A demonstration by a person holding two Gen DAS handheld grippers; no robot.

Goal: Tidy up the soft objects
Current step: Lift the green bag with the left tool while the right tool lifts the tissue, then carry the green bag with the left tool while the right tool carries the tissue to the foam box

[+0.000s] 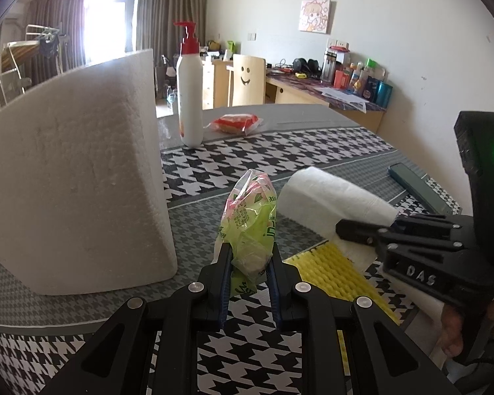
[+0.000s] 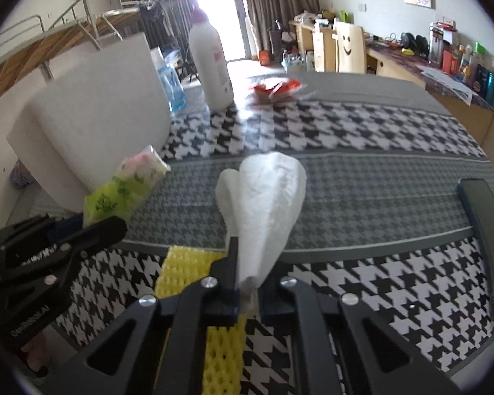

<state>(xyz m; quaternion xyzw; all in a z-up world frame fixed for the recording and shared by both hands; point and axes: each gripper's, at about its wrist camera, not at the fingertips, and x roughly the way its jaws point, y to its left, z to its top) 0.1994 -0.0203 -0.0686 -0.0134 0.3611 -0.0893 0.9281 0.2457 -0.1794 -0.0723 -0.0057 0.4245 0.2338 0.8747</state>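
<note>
black fingers of my left gripper (image 1: 249,256) fill the near edge of the left wrist view, closed tight on a green and pink tissue pack (image 1: 248,222), which stands up between the blue pads and is lifted off the tablecloth (image 1: 247,151). my right gripper (image 2: 247,275) is likewise pinched shut, on a white folded paper towel (image 2: 263,204) that fans out ahead of its fingers, also held up off the cloth. from the left wrist view the right gripper (image 1: 349,230) comes in from the right with the paper towel (image 1: 329,200) just beside the tissue pack; whether the two soft things touch i cannot tell. from the right wrist view the left gripper (image 2: 92,227) sits at near left with the tissue pack (image 2: 128,184) angled up and to the right.

under both tools lies a yellow foam net (image 1: 332,270), flat on the black and white houndstooth tablecloth. to the left stands a big white foam block (image 1: 79,177), upright. farther off, a white pump bottle (image 1: 189,95) with a red top stands just right of the block, and a red snack packet (image 1: 235,123) lies just beside it. a dark flat phone (image 1: 418,191) lies at the right of the table.
</note>
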